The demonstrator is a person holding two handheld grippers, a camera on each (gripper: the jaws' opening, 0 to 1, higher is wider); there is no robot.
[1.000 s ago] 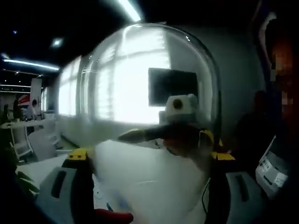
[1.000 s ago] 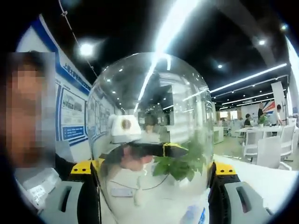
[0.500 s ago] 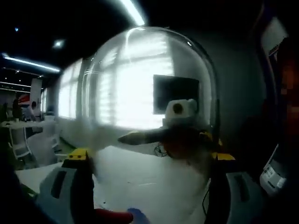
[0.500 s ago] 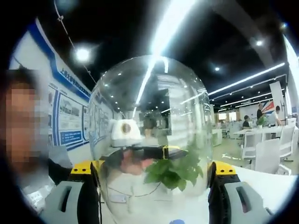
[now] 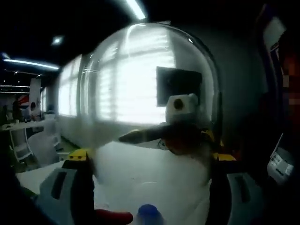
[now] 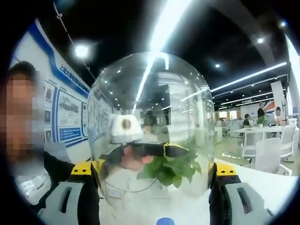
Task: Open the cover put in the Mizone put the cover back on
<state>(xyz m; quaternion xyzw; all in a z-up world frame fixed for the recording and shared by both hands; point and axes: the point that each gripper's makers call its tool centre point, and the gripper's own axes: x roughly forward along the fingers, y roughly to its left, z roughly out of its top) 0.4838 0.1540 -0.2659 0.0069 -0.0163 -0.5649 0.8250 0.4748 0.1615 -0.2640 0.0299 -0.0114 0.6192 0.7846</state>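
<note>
Cover (image 5: 145,93), a clear glass dome, is held up in the air between the two grippers, and each one pinches it from an opposite side. In the left gripper view the left gripper (image 5: 150,161) has its yellow-tipped jaws pressed against the dome walls at 8 and 4 o'clock. Through the glass, at 3 o'clock, the right gripper (image 5: 187,133) is seen with a hand (image 5: 180,140) behind it. In the right gripper view the right gripper (image 6: 152,168) clamps the same cover (image 6: 150,122) in the same way. Through it the left gripper (image 6: 140,150) shows at the centre, beside a green plant (image 6: 171,166). A blue bottle cap (image 6: 165,221), probably the Mizone, shows at 6 o'clock, low under the dome, also in the left gripper view (image 5: 149,213). White table (image 6: 267,180) lies at 4 o'clock.
</note>
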